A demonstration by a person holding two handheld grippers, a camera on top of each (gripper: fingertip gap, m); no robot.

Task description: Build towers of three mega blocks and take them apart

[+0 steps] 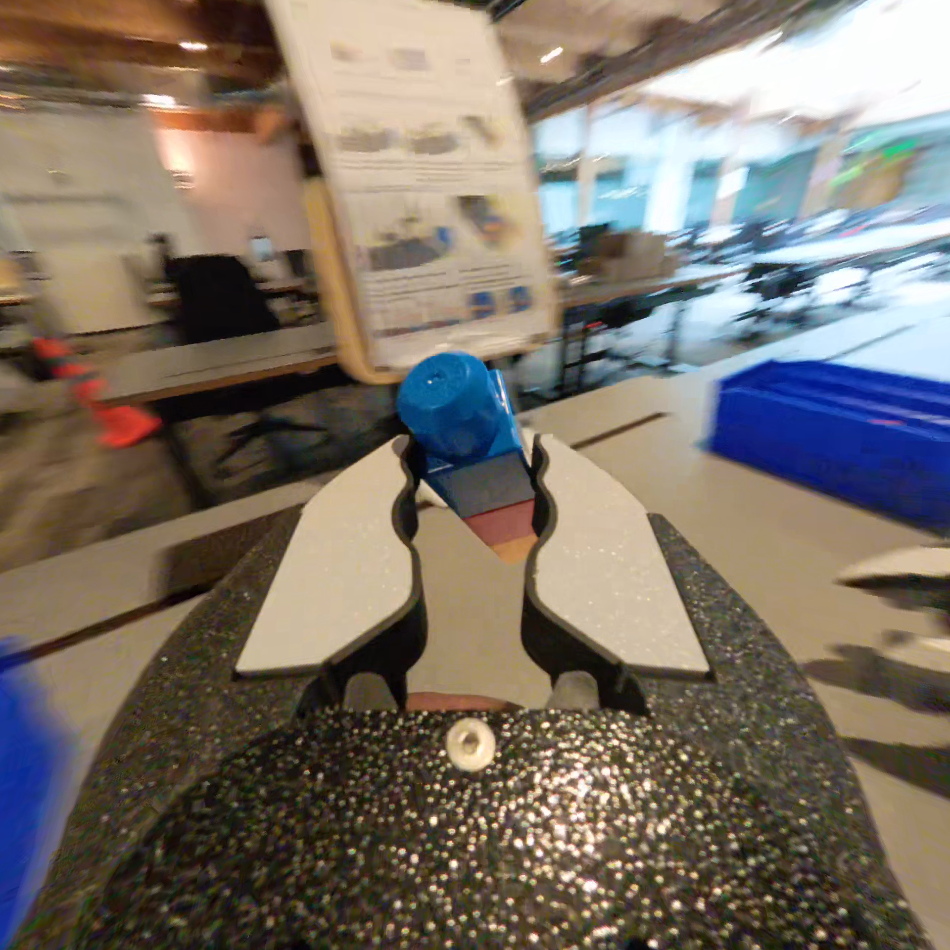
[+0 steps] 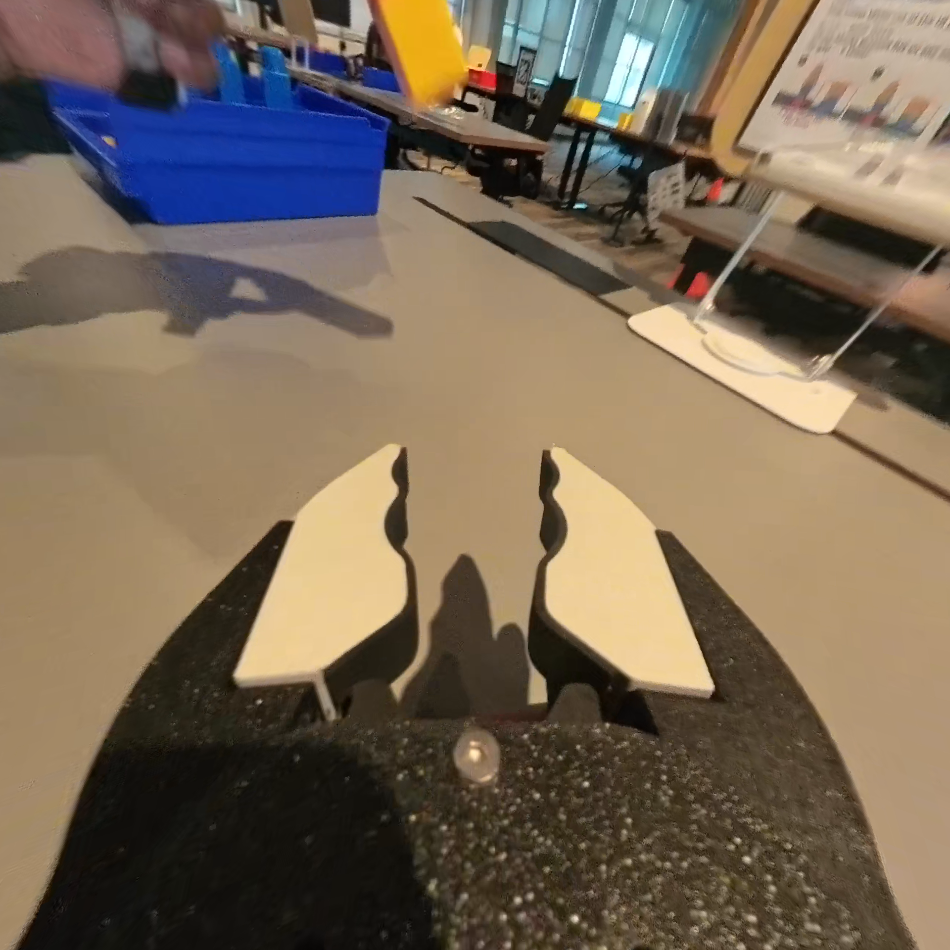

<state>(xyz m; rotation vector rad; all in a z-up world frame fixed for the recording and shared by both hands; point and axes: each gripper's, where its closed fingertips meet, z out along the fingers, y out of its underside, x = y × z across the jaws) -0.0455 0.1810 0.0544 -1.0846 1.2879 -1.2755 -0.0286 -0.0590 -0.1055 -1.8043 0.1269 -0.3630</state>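
In the left wrist view my left gripper is shut on a tower of mega blocks and holds it tilted above the grey table. The tower shows a blue block with a round stud towards the camera, then a maroon block and an orange block behind it. In the right wrist view my right gripper is open and empty, low over the grey table. A blurred yellow-orange block shows at the top edge of that view; what holds it is hidden.
A blue bin stands on the table at the back left of the right wrist view and shows at the right in the left wrist view. A poster on a clear stand with a white base stands at the table's right edge. A blurred hand is above the bin. There is about 30 cm between the tips of the two grippers.
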